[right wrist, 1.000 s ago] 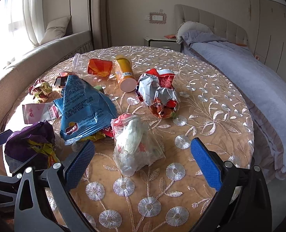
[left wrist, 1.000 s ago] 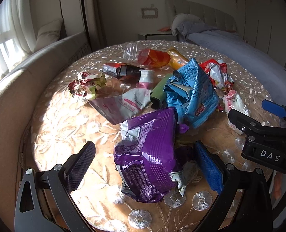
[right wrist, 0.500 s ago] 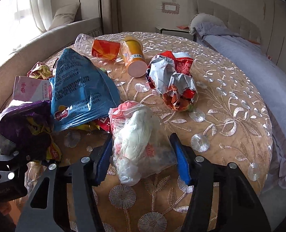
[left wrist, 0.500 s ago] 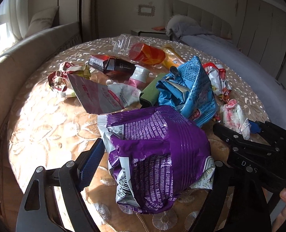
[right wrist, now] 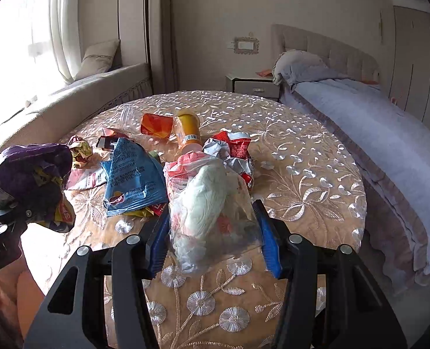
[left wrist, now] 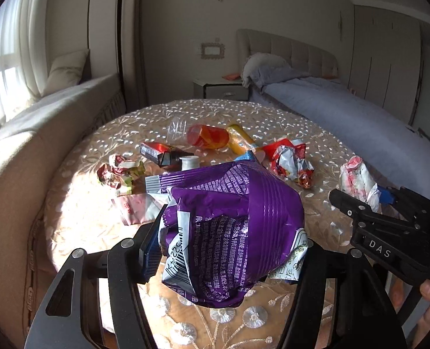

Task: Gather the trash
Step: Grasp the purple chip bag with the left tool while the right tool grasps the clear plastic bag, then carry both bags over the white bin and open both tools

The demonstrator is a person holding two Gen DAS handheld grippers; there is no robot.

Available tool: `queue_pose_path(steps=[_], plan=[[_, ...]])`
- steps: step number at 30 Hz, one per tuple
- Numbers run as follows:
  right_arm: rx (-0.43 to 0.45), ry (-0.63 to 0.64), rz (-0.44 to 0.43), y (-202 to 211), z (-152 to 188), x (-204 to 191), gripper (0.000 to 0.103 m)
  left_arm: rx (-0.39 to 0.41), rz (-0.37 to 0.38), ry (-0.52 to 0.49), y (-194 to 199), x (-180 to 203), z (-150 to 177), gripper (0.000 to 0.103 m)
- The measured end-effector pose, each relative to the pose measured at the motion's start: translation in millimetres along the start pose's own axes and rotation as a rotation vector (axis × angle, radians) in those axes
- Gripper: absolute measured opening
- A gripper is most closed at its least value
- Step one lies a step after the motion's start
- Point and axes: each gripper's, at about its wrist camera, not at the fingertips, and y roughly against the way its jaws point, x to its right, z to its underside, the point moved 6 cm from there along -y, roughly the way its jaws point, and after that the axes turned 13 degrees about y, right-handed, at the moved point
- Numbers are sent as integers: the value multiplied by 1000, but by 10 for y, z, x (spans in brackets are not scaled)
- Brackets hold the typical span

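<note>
Fingers (left wrist: 149,250) now lifted purple bag (left wrist: 232,232); right raised clear bag (right wrist: 212,212)

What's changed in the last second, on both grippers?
Both closed and lifted. The left gripper shut on the purple bag and raised it off the table; the right gripper shut on the clear bag and lifted it too. The blue bag, orange bottle and other wrappers stayed put.
</note>
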Motion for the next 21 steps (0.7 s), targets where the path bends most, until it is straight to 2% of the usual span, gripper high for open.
queue_pose_path(steps=[5, 10, 13, 15, 19, 21], plan=[[48, -3, 54, 476, 168, 395, 55, 0, 112, -131, 123, 657, 77, 61], [15, -12, 155, 830, 676, 1056, 55, -70, 274, -307, 45, 1547, 451, 61], [-56, 24, 244, 942, 1131, 1466, 55, -129, 362, -418, -79, 2060, 769, 62], [-113, 44, 262, 955, 1476, 1691, 55, -196, 427, -483, -219, 2377, 1015, 62], [-249, 16, 197, 737, 2163, 2003, 55, -299, 501, -637, -545, 2931, 1552, 62], [-320, 12, 157, 562, 2478, 2088, 55, -355, 510, -713, -768, 3109, 1827, 62]])
